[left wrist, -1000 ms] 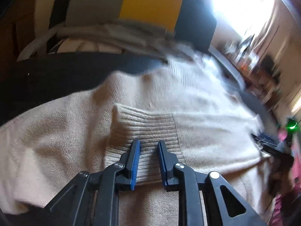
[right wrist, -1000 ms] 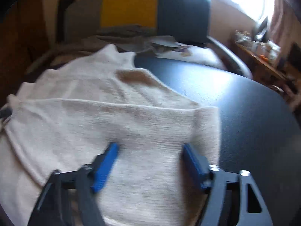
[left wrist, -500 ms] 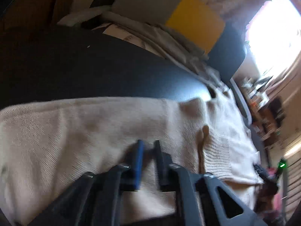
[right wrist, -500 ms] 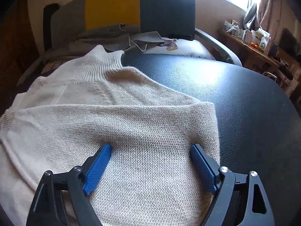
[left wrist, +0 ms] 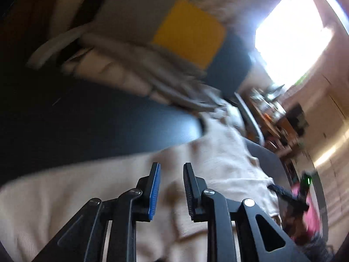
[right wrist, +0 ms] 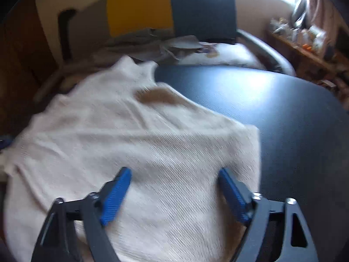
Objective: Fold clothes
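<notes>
Sweater sleeve now lies folded across the body; my left claw opens, seemingly empty, right claw narrowing unclamped above the knit.

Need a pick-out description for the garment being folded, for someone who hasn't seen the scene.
Start at the dark round table in front of the grey, yellow and blue chair. The cream knit sweater lies spread on it. The other clothes are grey and piled on the chair seat; only this one is cream with a ribbed collar.
</notes>
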### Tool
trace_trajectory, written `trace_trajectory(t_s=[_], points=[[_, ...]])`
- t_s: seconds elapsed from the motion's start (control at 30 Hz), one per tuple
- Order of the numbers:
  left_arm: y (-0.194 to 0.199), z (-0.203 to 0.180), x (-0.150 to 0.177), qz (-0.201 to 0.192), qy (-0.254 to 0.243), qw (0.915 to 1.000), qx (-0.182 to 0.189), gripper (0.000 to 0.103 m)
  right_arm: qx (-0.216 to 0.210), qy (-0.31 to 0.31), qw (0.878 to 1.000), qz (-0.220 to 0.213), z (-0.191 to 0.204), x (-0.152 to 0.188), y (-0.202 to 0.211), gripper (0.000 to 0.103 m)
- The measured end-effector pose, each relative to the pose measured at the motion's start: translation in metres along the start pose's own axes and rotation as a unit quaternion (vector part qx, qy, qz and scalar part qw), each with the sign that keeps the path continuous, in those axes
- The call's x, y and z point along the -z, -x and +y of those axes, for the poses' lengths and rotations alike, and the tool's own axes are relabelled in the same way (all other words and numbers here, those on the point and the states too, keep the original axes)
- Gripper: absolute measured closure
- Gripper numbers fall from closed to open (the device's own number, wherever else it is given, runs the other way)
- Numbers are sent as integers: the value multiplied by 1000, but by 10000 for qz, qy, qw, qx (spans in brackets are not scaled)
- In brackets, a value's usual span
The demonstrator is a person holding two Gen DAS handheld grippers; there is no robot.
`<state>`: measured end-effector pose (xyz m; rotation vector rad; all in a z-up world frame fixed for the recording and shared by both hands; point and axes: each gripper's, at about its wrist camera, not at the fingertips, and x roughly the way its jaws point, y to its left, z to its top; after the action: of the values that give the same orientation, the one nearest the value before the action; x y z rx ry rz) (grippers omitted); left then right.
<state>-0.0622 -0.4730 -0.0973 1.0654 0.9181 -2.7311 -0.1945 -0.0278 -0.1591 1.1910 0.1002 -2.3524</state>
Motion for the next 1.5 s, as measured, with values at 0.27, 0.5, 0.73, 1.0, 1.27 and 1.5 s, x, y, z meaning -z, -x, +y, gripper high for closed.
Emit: trace_trajectory(t_s=[0.27,0.5,0.73,1.0,1.27,1.5], points=[[-99,-60,-47,847,-764,9920,539,77,-1306,-619,9895,69,-18,-106,-57,33],[-196,-75,-76,1589,-901,9817,533,77,-1421,-461,9876,483,-19,-159,-139,34],[-254,-95,-90,1761,-1138,9774,265,77,-1540,140,9862,586,6,-183,-167,87],[-226,-107,-85,1238,-1111,9858,213,95,-1473,247,9878,438,17,-187,-156,96],[-134,-126,-59,478,-1260,9879,766,96,-1733,355,9842,-46,27,-170,-70,97],[-78,-132,10,491,-1399,9843,954,96,-1797,383,9830,-80,33,-93,-2,97]])
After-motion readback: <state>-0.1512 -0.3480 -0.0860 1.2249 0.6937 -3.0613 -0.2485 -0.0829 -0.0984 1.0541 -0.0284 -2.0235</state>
